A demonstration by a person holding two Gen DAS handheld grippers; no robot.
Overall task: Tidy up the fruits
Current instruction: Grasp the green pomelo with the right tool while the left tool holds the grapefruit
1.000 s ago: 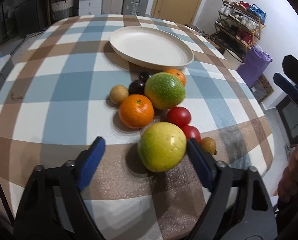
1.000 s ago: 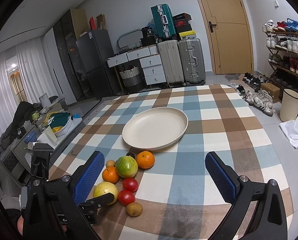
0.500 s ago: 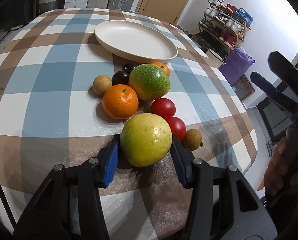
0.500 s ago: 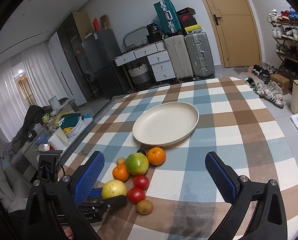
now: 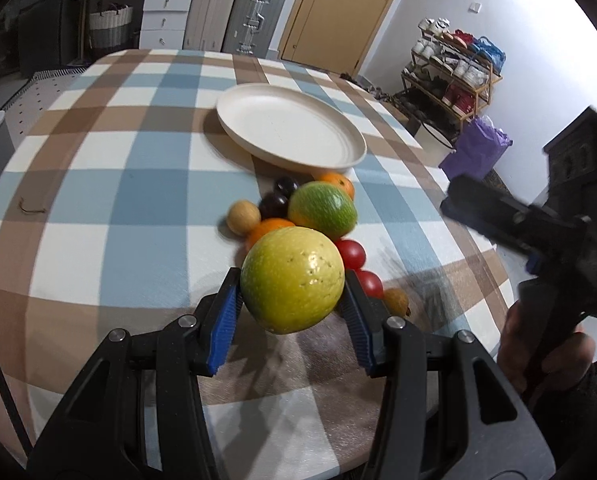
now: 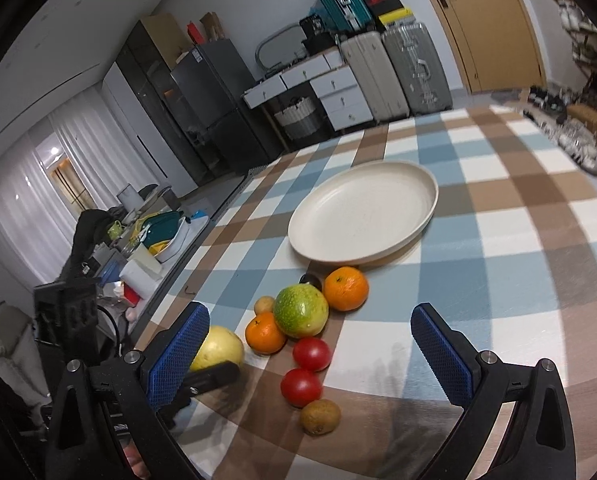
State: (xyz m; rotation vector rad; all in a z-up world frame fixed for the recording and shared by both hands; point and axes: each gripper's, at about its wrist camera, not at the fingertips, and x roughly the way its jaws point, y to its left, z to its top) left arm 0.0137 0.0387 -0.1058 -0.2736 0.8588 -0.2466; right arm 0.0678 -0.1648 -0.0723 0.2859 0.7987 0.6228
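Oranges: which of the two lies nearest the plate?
The orange just below the plate rim, beside the dark plum; the other orange sits farther back, left of the green fruit.

In the left wrist view, the yellow-green fruit (image 5: 292, 279) held between the blue pads (image 5: 223, 316) covers most of the orange (image 5: 269, 229) behind it and the near edges of two red tomatoes (image 5: 352, 254). Whether the fruit's underside clears the checked tablecloth (image 5: 98, 208) cannot be told. A small brown fruit (image 5: 396, 302) peeks out past the right finger, half hidden. Of two dark plums (image 5: 274, 205), the farther is partly behind the green fruit (image 5: 322, 210). The right gripper (image 5: 510, 224) is motion-blurred and cut off by the frame edge.

In the right wrist view, the right gripper's left pad (image 6: 180, 354) hides part of the yellow-green fruit (image 6: 222, 350), and only a sliver of one plum (image 6: 311, 279) shows.
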